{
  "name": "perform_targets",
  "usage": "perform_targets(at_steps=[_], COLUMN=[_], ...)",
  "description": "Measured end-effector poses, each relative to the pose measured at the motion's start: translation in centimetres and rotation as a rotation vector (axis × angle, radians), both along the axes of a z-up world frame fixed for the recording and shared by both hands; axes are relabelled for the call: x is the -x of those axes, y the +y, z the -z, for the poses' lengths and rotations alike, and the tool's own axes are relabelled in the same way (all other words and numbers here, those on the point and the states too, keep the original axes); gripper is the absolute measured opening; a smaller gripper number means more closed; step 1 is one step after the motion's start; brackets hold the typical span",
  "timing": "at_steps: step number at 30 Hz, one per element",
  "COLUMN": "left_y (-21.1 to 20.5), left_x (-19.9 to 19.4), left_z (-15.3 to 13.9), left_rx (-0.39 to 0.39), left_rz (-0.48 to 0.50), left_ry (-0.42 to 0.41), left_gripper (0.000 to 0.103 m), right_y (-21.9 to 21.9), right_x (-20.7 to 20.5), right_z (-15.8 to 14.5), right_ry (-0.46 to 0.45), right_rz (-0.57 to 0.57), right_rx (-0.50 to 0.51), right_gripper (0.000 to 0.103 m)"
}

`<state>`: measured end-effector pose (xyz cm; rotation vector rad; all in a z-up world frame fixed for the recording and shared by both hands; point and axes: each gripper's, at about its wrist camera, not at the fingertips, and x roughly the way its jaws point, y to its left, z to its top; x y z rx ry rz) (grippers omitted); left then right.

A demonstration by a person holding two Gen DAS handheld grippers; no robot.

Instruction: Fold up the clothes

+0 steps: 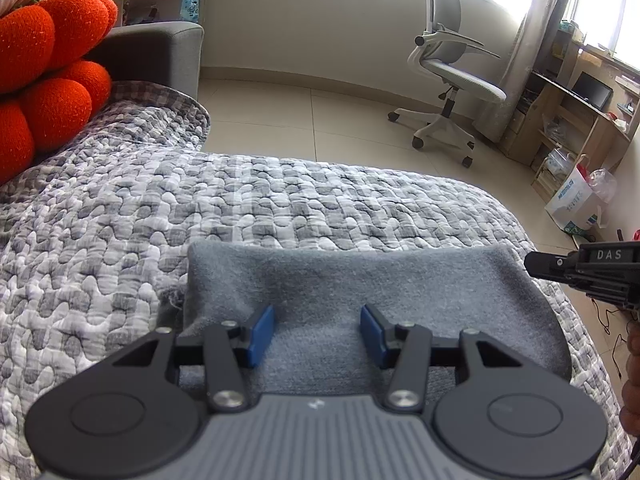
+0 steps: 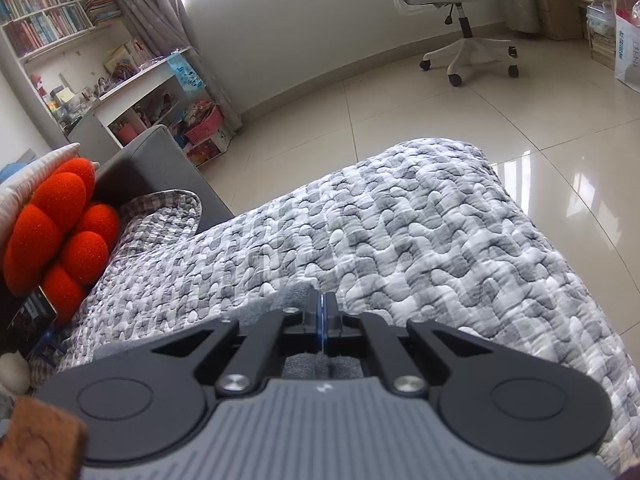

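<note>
- Folding appears partway through: the grey garment [image 1: 360, 276] lies on the quilted cover [image 1: 120, 240] of the sofa, already doubled into a compact rectangle with a rounded far edge.
- The left gripper [image 1: 317, 334] hangs over the near part of the cloth, its blue pads [image 1: 262, 334] standing well apart with nothing between them.
- The right gripper [image 2: 323, 320] has its pads pressed together; in the right wrist view a bit of the grey garment [image 2: 292, 300] shows beside the tips and more below them, so it looks pinched on an edge of the cloth, though the contact itself is mostly hidden.
- In the left wrist view the right gripper [image 1: 532, 264] reaches in at the garment's far right corner.
- The next move, as a judgement: the left gripper needs to close on the matching left edge or corner, so both sides can lift evenly for another fold; a one-sided pull would likely skew the rectangle.
- Containers: a white paper bag [image 1: 576, 204] stands on the floor by the wooden shelf, with something clear and plastic at its mouth; its contents cannot be made out.
- A pink basket [image 2: 204, 128] sits under the white shelf, its contents unclear.
</note>
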<state>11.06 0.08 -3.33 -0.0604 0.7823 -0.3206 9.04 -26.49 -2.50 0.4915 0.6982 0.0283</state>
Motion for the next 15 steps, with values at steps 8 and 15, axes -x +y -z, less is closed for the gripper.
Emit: perform_targets(at_steps=[8, 15], left_y=[-0.3, 1.1], left_x=[0.0, -0.3], left_z=[0.0, -0.5], left_rx=[-0.006, 0.048], left_rz=[0.000, -0.015], left_ry=[-0.005, 0.011], left_gripper=[0.052, 0.052], right_y=[1.7, 2.7], right_x=[-0.7, 0.1], right_z=[1.3, 0.5], right_ry=[0.064, 0.041], right_rz=[-0.070, -0.031], right_rx=[0.055, 0.304], right_gripper=[0.014, 0.018])
